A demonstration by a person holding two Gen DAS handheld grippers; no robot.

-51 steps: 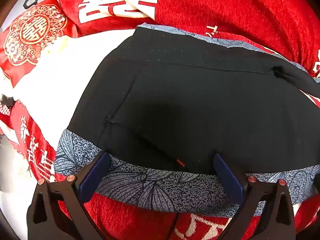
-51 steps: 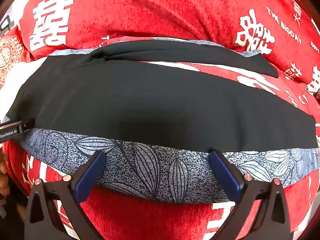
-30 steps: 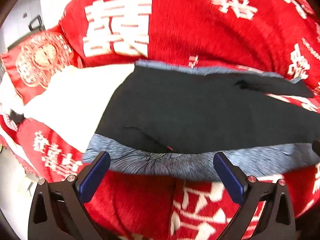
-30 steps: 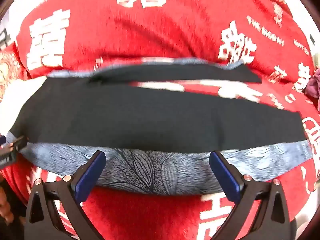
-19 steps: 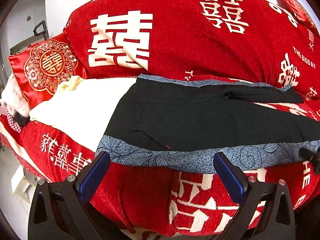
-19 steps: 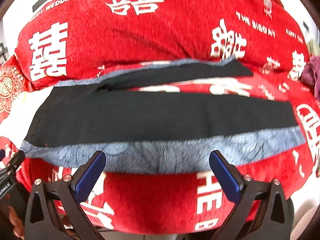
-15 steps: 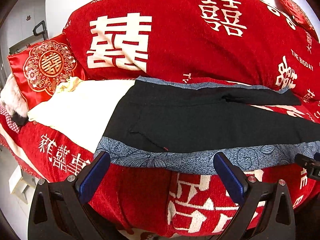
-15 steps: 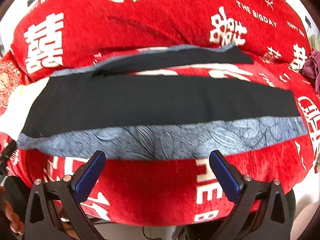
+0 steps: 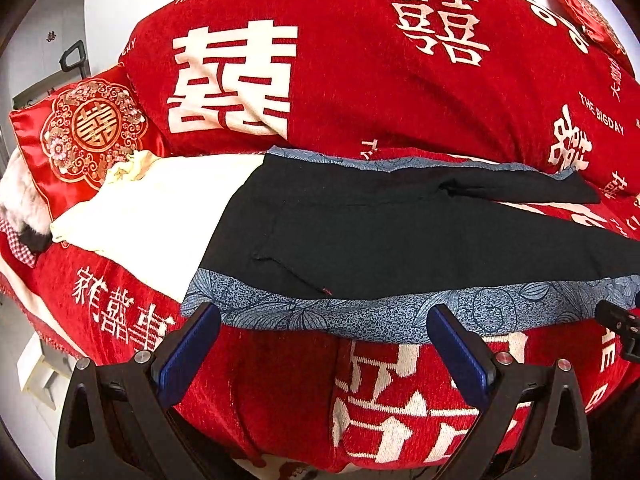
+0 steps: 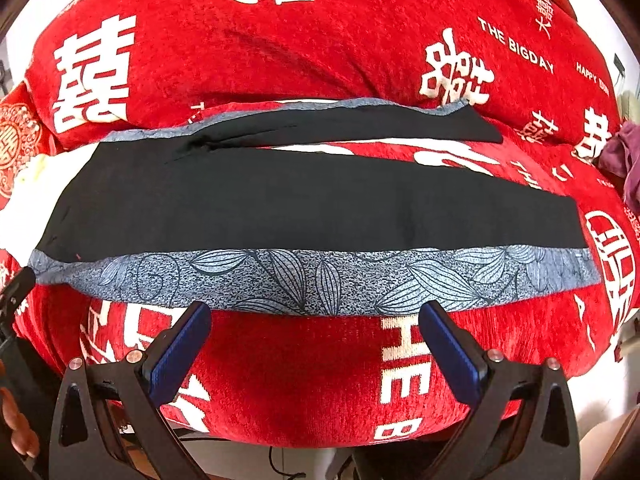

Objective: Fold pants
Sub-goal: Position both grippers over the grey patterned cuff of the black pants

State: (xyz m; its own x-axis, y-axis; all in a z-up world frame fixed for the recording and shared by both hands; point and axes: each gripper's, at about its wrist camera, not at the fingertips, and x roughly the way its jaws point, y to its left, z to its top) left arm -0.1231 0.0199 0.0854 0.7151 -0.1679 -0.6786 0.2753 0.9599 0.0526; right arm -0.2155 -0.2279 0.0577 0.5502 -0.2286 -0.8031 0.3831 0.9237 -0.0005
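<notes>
Black pants with a blue leaf-print side band lie flat and lengthwise on a red sofa seat, waist at the left, legs to the right. They also show in the right wrist view; the two legs lie apart, the far one near the backrest. My left gripper is open and empty, held back from the near blue band at the waist end. My right gripper is open and empty, held back from the band at the leg's middle.
The red sofa cover with white characters forms seat and backrest. A cream cloth lies left of the waist, next to a red embroidered cushion. A purple garment lies at the far right. The right gripper's tip shows in the left view.
Both grippers have pulled back and up from the pants' near edge, so the whole garment and the sofa front now show. The pants have not moved.
</notes>
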